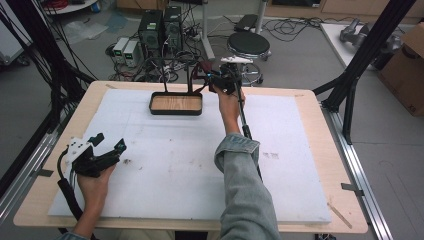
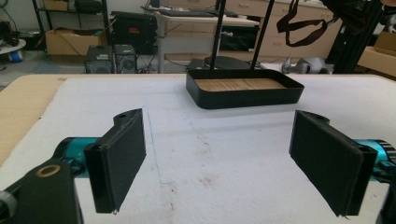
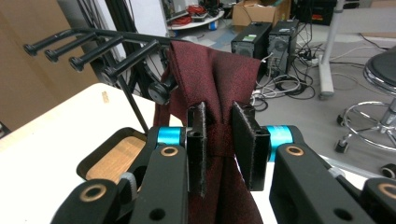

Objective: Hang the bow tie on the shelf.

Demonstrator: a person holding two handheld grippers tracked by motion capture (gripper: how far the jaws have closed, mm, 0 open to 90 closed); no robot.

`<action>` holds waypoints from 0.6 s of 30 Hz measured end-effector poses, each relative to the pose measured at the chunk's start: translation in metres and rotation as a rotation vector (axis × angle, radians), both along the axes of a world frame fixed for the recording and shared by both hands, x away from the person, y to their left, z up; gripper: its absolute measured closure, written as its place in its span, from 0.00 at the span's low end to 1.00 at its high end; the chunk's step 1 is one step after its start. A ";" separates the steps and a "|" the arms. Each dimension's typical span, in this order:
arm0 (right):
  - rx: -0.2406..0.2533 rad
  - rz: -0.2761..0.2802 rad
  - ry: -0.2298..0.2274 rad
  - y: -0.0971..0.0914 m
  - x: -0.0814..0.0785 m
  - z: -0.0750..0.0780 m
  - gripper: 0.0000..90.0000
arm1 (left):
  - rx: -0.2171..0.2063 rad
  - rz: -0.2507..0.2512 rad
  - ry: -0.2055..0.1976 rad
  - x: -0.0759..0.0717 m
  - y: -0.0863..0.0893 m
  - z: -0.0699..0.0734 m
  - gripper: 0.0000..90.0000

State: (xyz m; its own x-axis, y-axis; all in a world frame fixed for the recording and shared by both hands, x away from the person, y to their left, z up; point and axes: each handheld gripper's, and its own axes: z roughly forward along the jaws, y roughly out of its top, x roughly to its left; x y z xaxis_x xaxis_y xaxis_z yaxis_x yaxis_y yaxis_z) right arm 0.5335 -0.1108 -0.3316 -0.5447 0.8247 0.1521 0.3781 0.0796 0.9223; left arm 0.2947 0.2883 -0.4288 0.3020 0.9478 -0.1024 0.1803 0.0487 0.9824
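Observation:
A dark red tie (image 3: 210,74) hangs over a black rack with several pegs (image 3: 93,46). My right gripper (image 3: 219,144) is shut on the tie just below its fold. In the high view this gripper (image 1: 216,80) is held up at the table's far edge, right of the black tray (image 1: 176,113) with a wooden floor. The rack's posts rise from that tray (image 2: 243,99). My left gripper (image 1: 110,141) rests low at the front left, open, with nothing between its pads (image 2: 121,163). From there the tie (image 2: 299,25) shows as a dangling loop beyond the tray.
A white foam mat (image 1: 200,165) covers most of the wooden table. Behind the table are a black stool (image 1: 248,45), computer towers (image 1: 160,27) and cables. A black frame strut (image 1: 370,55) and a cardboard box (image 1: 407,70) stand at the right.

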 end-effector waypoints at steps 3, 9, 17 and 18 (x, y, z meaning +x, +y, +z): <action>-0.012 0.000 0.005 0.001 0.000 0.000 0.81 | -0.002 -0.001 0.001 0.000 0.000 0.000 0.21; -0.015 0.001 -0.015 0.002 -0.002 0.002 0.77 | -0.001 0.004 0.001 0.000 0.002 0.000 0.21; 0.016 -0.019 -0.072 -0.006 -0.014 0.014 0.67 | 0.000 0.004 0.002 -0.001 0.002 0.000 0.21; 0.018 -0.026 -0.077 -0.008 -0.016 0.016 0.66 | 0.000 0.004 0.002 -0.001 0.002 0.000 0.21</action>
State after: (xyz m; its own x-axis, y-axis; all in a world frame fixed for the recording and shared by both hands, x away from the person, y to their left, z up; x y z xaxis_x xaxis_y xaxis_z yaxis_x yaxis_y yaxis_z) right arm 0.5177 -0.1192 -0.3157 -0.5340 0.8361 0.1258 0.3079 0.0537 0.9499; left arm 0.2939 0.2901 -0.4289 0.2982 0.9489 -0.1029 0.1821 0.0493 0.9820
